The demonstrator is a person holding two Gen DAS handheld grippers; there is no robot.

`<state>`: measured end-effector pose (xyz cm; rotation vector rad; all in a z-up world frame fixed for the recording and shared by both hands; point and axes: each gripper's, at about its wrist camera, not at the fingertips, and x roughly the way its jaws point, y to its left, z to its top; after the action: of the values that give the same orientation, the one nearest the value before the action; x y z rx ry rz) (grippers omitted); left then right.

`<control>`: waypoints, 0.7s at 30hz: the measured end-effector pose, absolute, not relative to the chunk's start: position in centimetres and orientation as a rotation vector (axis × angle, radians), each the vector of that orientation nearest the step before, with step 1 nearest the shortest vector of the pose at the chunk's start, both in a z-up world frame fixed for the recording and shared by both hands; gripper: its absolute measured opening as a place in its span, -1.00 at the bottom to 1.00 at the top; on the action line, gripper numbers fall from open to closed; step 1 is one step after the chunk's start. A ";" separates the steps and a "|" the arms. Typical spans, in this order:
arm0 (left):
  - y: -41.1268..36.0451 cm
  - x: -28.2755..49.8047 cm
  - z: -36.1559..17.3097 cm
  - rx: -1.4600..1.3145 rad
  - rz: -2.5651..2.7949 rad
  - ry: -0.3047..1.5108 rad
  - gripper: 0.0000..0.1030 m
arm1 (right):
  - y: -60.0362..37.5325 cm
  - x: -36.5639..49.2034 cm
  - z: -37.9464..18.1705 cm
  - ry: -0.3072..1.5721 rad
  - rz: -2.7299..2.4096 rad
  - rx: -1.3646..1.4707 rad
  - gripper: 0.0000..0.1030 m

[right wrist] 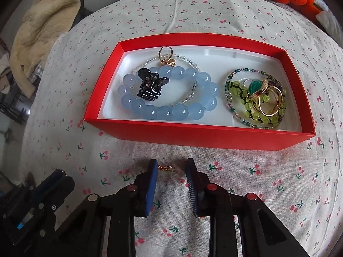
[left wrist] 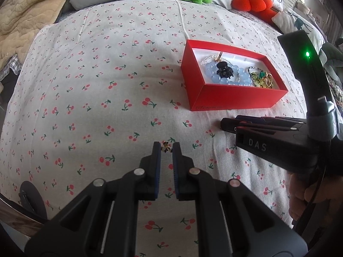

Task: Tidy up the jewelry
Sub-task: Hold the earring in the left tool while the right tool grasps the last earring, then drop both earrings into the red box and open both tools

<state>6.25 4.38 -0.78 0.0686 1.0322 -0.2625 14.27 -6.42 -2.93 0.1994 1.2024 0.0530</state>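
Left tool (left wrist: pixel 166 147) is pinching a tiny charm (left wrist: pixel 166 147) just over the bed (left wrist: pixel 85 85), while my right tool (right wrist: pixel 171 168) is straddling a small gold earring (right wrist: pixel 166 168), pads not yet touching it. I'm thinking close slow and centred so it isn't skittering off. Only the right view is showing the red box (right wrist: pixel 199 135) contents properly: blue bead bracelet (right wrist: pixel 171 109), rings

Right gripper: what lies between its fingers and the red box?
In the right wrist view, only a small gold trinket lies between the right gripper fingers; beyond it, bare cherry-print cloth reaches the red box.
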 end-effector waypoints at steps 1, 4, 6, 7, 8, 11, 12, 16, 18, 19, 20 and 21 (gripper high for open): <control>4.4 6.3 -0.8 0.067 -0.263 1.035 -0.77 | -6.4 14.3 -2.9 1.202 0.059 0.202 -0.60; 4.3 6.4 -1.0 0.063 -0.261 1.042 -0.77 | -6.5 14.4 -3.1 1.202 0.073 0.216 -0.73; 4.2 6.5 -1.0 0.060 -0.260 1.045 -0.77 | -7.0 14.1 -3.0 1.201 0.079 0.228 -0.75; 4.2 6.5 -1.0 0.057 -0.260 1.046 -0.77 | -7.5 13.6 -2.9 1.200 0.082 0.234 -0.76; 4.2 6.6 -1.0 0.054 -0.260 1.047 -0.77 | -7.6 13.7 -2.8 1.199 0.085 0.239 -0.77; 4.0 6.7 -0.8 0.047 -0.259 1.044 -0.77 | -8.7 12.8 -2.5 1.202 0.101 0.251 -0.81; 3.9 6.7 -0.7 0.045 -0.259 1.042 -0.77 | -8.9 12.7 -2.5 1.205 0.108 0.255 -0.81; 3.4 6.9 -0.3 0.035 -0.262 1.037 -0.77 | -9.8 12.0 -2.2 1.213 0.126 0.266 -0.81; 3.1 7.0 -0.2 0.030 -0.266 1.037 -0.77 | -10.4 11.7 -2.0 1.214 0.128 0.274 -0.81; 2.9 7.1 -0.2 0.028 -0.268 1.037 -0.77 | -10.8 11.5 -1.9 1.213 0.128 0.279 -0.81; 2.8 7.1 -0.1 0.027 -0.271 1.036 -0.77 | -11.2 11.3 -1.6 1.210 0.128 0.285 -0.81; 2.6 7.1 0.0 0.028 -0.275 1.034 -0.77 | -11.5 11.1 -1.4 1.207 0.129 0.290 -0.81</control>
<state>7.10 2.55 0.01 0.0276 1.0338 -0.2747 11.12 -11.49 -1.42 0.2904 1.2073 0.1287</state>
